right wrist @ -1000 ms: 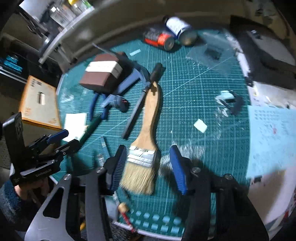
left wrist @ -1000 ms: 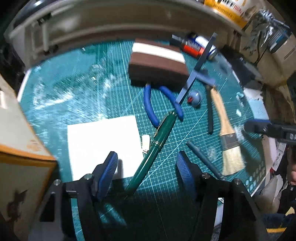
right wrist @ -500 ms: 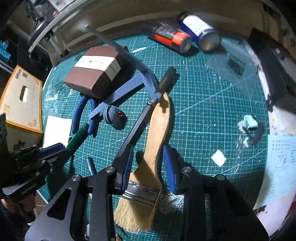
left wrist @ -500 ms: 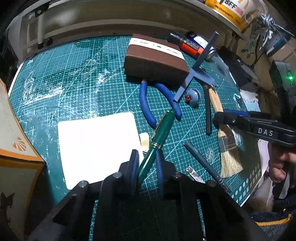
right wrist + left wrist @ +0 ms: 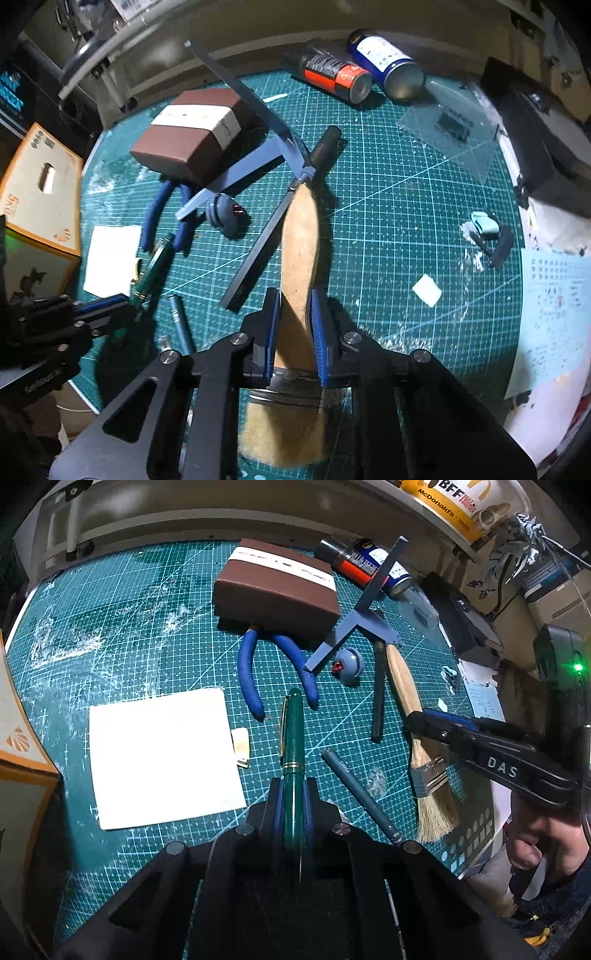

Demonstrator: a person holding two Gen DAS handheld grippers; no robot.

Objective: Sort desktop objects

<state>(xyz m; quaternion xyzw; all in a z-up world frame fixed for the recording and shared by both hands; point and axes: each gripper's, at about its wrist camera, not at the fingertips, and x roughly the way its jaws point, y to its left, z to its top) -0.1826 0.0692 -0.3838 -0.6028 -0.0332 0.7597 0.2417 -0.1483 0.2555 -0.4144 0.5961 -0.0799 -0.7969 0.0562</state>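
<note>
The left gripper (image 5: pixel 293 801) has just been closing and now pinches the green pen (image 5: pixel 292 734) by its lower barrel, the blue pads tight against both sides. The pen's long axis runs straight out from between the jaws, cap end toward the far edge of the cutting mat (image 5: pixel 122 627) and stopping just short of the blue-handled pliers (image 5: pixel 251 679). The white paper (image 5: pixel 162 757) lies just beside it, toward the mat's left edge. The right gripper (image 5: pixel 295 325) has likewise just been closing and clamps the wooden handle of the paintbrush (image 5: pixel 299 236) just above the metal band. The handle points away toward the brown box (image 5: pixel 192 133) and the spray cans (image 5: pixel 336 77) at the far edge, with the bristles back under the gripper at the near edge. A black file (image 5: pixel 266 243) lies touching or just beside the handle on its left. Each tool lines up with its own gripper, so a straight lift looks enough to free both, though the brush could drag the file.
</note>
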